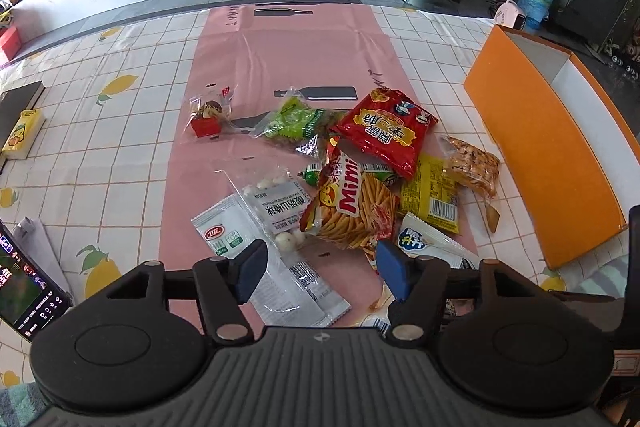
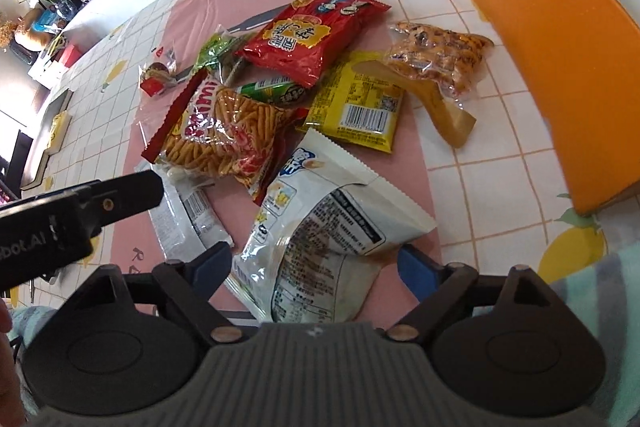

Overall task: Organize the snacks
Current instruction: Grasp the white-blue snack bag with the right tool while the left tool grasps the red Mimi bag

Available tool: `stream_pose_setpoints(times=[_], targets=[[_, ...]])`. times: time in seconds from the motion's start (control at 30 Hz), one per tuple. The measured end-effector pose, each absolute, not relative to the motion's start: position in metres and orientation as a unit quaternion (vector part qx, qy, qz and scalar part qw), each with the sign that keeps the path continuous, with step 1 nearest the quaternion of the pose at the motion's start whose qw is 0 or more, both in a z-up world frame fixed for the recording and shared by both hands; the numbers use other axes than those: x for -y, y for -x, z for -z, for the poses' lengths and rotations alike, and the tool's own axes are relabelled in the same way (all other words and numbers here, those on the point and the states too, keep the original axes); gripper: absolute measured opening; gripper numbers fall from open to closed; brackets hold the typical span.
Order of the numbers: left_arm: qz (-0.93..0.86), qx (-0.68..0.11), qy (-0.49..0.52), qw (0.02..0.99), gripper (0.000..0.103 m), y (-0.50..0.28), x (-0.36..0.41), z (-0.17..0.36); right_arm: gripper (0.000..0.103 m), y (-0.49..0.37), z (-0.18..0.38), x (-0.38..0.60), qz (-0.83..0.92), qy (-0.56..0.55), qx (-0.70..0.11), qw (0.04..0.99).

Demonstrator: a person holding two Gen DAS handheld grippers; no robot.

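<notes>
1. I hold the left hand-held gripper (image 1: 320, 269) spread and empty over the near end of the snack pile; nothing lies between its blue pads.
2. My right hand-held gripper (image 2: 316, 265) is also spread, straddling the white packet (image 2: 320, 223) without pinching it, which I judge the next pick.
3. The snacks lie heaped on the pink mat (image 1: 280, 59) mid-bench, presumably awaiting sorting into the orange box (image 1: 540, 155) standing open near the bench's right edge.
4. Legible writing: "Mimi" on the stick-snack bag (image 1: 352, 203); the red bag (image 1: 384, 131) carries Chinese characters I cannot read; the yellow packet (image 2: 356, 107) shows a barcode.
</notes>
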State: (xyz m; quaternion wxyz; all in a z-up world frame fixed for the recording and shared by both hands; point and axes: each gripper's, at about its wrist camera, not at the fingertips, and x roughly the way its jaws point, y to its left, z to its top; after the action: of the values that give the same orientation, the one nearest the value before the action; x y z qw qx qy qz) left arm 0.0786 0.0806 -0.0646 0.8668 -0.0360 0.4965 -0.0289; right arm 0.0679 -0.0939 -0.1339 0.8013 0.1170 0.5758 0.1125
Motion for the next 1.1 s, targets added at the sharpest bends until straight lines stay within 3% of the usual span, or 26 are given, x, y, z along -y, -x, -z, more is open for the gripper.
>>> stream_pose_setpoints(times=[0.1, 0.23, 0.43, 0.87, 0.9, 1.0, 1.1], targets=[[0.029, -0.494, 0.045, 0.868, 0.075, -0.082, -0.086, 0.069, 0.082, -0.071, 0.137, 0.087, -0.103, -0.1, -0.567, 0.811], [0.036, -0.495, 0.056, 0.866, 0.076, -0.086, -0.09, 0.078, 0.057, -0.074, 0.132, 0.085, -0.107, -0.065, -0.549, 0.827], [0.048, -0.489, 0.062, 0.869, 0.083, -0.092, -0.091, 0.086, 0.038, -0.078, 0.119, 0.096, -0.118, -0.028, -0.531, 0.838], [0.059, -0.461, 0.063, 0.883, 0.088, -0.104, -0.086, 0.108, 0.038, -0.092, 0.12, 0.113, -0.123, 0.001, -0.526, 0.841], [0.058, -0.457, 0.063, 0.886, 0.088, -0.104, -0.085, 0.109, 0.039, -0.093, 0.122, 0.114, -0.122, -0.005, -0.53, 0.839], [0.059, -0.445, 0.056, 0.892, 0.088, -0.108, -0.08, 0.111, 0.056, -0.097, 0.125, 0.118, -0.114, -0.012, -0.533, 0.838], [0.063, -0.445, 0.057, 0.892, 0.088, -0.113, -0.076, 0.116, 0.061, -0.104, 0.127, 0.121, -0.114, -0.024, -0.538, 0.835]])
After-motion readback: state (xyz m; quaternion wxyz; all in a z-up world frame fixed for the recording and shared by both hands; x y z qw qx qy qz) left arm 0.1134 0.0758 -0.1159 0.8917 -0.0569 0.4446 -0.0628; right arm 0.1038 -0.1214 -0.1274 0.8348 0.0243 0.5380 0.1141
